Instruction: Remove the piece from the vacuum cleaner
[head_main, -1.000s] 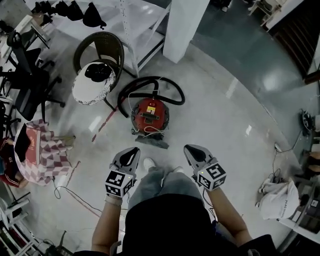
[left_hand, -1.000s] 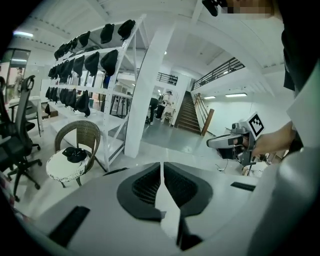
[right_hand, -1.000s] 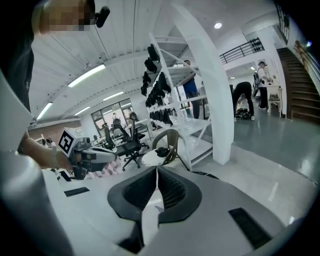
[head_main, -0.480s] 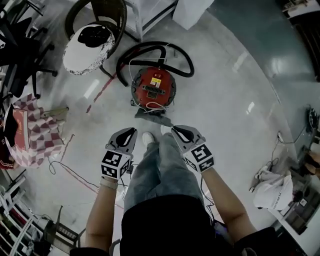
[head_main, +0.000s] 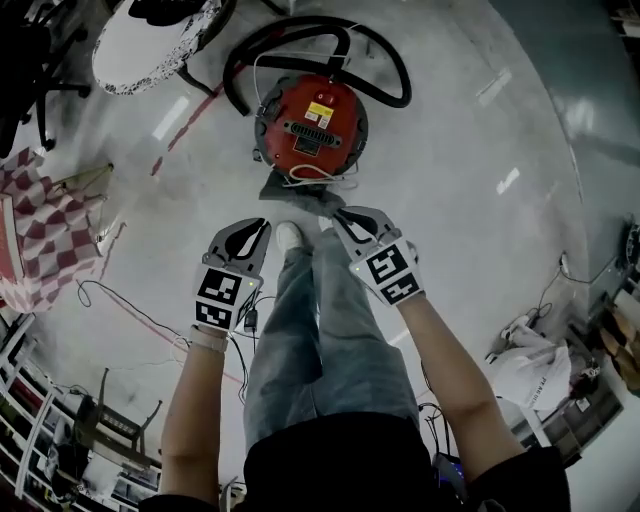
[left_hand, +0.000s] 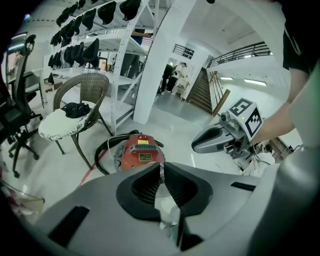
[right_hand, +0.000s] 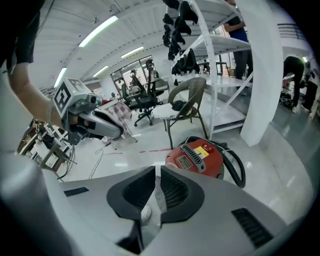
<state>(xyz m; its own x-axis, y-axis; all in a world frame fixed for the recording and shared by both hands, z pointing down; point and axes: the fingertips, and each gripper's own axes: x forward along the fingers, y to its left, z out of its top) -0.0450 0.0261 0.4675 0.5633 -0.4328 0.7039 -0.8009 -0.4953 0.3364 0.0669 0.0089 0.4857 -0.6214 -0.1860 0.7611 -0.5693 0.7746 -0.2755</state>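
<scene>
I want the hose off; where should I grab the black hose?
Probably take the black hose on its bare arc right of the red vacuum cleaner, from above, jaws across the round tube; it lies flat on the floor there, clear of the body. The right gripper, now shut, must open first.

Aiming right gripper (right_hand: 157, 170), jaws together, empty, at red vacuum (right_hand: 197, 157) on floor; seeing black hose (right_hand: 235, 167) curled behind, chair (right_hand: 182, 107) beyond, left gripper (right_hand: 95, 125) off to the left.
</scene>
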